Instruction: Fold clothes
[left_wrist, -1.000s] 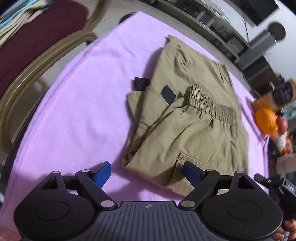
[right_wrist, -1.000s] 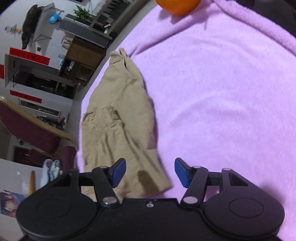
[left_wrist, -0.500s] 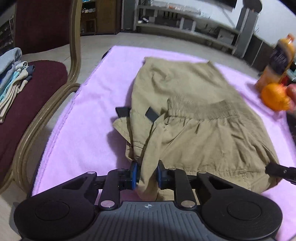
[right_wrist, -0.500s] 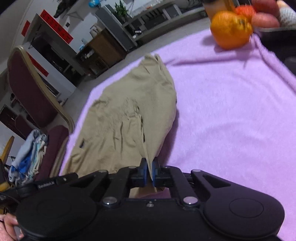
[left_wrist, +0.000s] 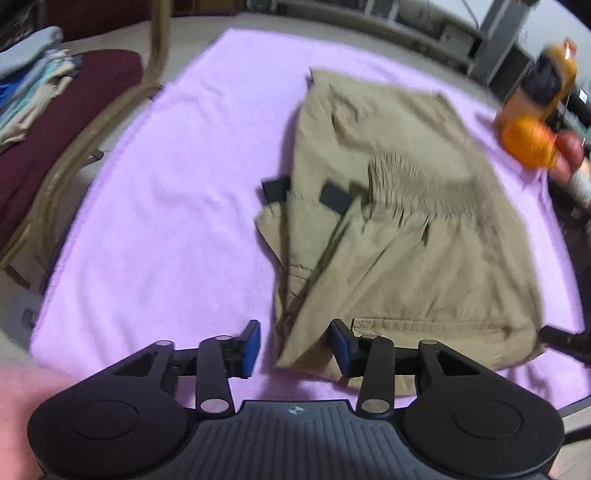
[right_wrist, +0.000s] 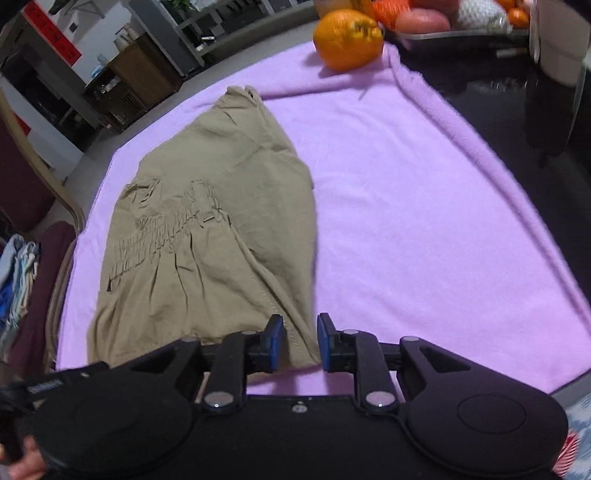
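Khaki trousers (left_wrist: 406, 221) lie folded over on a purple blanket (left_wrist: 166, 221), elastic waistband on top and two black tabs (left_wrist: 334, 197) at their left edge. My left gripper (left_wrist: 295, 349) is open, and the near corner of the trousers rests on the blanket between its blue pads. In the right wrist view the trousers (right_wrist: 221, 229) stretch away to the left. My right gripper (right_wrist: 300, 343) is open by a narrow gap, its pads either side of the near hem and apart from it.
An orange (right_wrist: 347, 38) and other fruit sit at the blanket's (right_wrist: 424, 221) far corner, next to a bottle (left_wrist: 543, 85). A maroon-seated chair (left_wrist: 66, 110) holding a pile of folded clothes (left_wrist: 33, 85) stands on the left. A dark tabletop (right_wrist: 517, 110) lies right of the blanket.
Half a second ago both grippers were shut on the near edge of the trousers. Both have since opened and let the cloth drop onto the blanket.
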